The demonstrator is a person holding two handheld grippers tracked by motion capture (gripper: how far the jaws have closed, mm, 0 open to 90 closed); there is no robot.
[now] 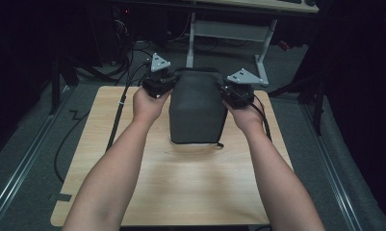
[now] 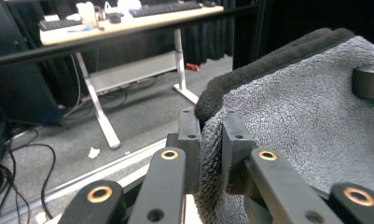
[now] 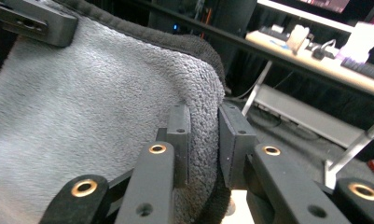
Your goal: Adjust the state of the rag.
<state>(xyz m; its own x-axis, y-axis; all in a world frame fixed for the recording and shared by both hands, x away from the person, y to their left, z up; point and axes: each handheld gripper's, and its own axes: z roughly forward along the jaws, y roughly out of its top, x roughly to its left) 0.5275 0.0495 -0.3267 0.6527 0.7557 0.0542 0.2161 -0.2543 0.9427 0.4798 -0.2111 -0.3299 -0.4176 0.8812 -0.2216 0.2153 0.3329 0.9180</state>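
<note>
A dark grey towel (image 1: 198, 108) lies folded on the wooden table (image 1: 181, 183), its far end lifted. My left gripper (image 1: 162, 83) is shut on the towel's far left corner, and my right gripper (image 1: 233, 92) is shut on its far right corner. In the left gripper view the fleecy grey towel (image 2: 292, 116) is pinched between the jaws of my left gripper (image 2: 211, 140), with the right gripper's jaw tip at the upper right. In the right gripper view the towel (image 3: 82, 102) edge sits between the jaws of my right gripper (image 3: 204, 135).
A desk frame with white legs (image 1: 229, 33) stands on the floor beyond the table. Cables (image 1: 118, 110) trail off the table's left side. Metal rails (image 1: 27, 159) run along the floor on both sides. The near half of the table is bare wood.
</note>
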